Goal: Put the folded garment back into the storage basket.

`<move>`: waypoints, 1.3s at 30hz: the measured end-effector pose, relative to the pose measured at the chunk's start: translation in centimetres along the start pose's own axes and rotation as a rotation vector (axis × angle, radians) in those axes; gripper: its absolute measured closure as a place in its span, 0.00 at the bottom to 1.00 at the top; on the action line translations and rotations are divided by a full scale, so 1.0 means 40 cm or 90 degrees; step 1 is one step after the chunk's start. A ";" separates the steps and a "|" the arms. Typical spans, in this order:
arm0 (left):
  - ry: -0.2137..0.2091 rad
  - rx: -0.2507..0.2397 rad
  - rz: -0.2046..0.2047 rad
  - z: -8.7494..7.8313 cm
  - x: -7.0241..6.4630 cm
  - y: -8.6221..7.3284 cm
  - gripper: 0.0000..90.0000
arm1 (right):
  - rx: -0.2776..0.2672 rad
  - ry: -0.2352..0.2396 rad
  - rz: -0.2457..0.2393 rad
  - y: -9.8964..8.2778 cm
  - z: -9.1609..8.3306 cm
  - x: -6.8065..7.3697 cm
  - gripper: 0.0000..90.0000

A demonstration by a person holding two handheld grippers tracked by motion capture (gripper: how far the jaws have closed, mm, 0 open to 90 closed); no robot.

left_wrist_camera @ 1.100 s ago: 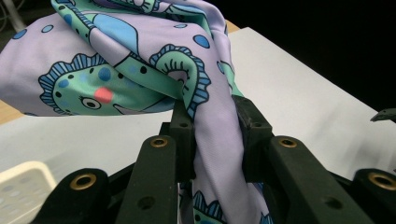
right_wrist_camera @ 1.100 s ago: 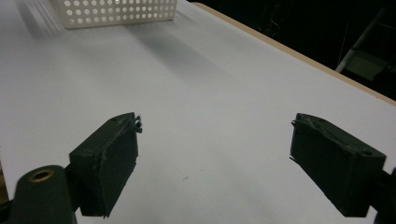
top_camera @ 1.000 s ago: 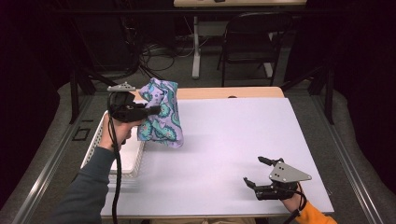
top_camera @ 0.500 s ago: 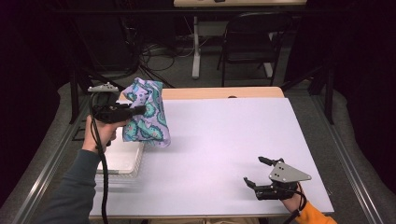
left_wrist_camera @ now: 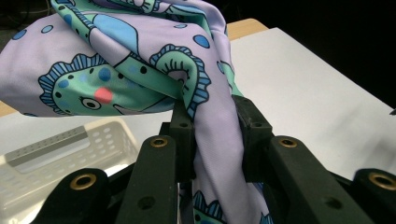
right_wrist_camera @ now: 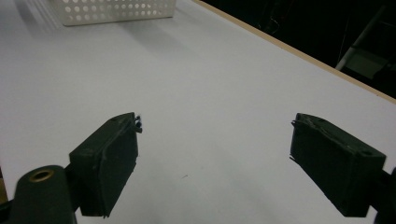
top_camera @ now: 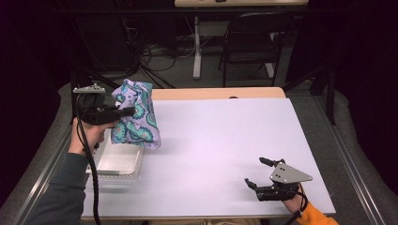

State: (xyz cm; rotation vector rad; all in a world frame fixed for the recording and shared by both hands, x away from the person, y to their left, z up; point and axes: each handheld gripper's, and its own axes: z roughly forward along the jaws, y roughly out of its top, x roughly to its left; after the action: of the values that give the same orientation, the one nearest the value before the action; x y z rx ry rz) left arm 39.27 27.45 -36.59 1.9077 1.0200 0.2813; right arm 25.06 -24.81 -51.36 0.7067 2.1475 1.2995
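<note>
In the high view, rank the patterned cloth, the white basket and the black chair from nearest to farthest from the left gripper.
1. Patterned cloth: clamped in the left gripper, hanging beside it.
2. White basket: on the table just below the cloth, at the left edge.
3. Black chair: beyond the table's far edge.

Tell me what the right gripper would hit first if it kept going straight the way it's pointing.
Probably nothing soon: ahead of the open right gripper lies bare white table. The white basket sits far off, left of that line, though depth is hard to judge.
</note>
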 end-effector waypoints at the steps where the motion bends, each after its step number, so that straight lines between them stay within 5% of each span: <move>1: 0.002 0.005 -0.001 -0.004 0.007 -0.002 0.80 | 0.000 0.001 -0.001 0.000 0.000 0.000 0.16; 25: 0.051 0.057 -0.009 -0.066 0.087 -0.023 0.80 | 0.000 0.002 0.001 0.000 0.000 0.000 0.16; 39: 0.068 0.083 -0.001 -0.067 0.110 -0.037 0.80 | 0.001 0.003 0.000 -0.001 0.000 -0.001 0.16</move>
State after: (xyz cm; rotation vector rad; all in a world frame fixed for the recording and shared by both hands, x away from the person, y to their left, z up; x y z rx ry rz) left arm 39.74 32.74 -37.25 2.0257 1.1345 0.3248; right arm 25.08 -24.82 -51.39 0.7045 2.1522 1.3015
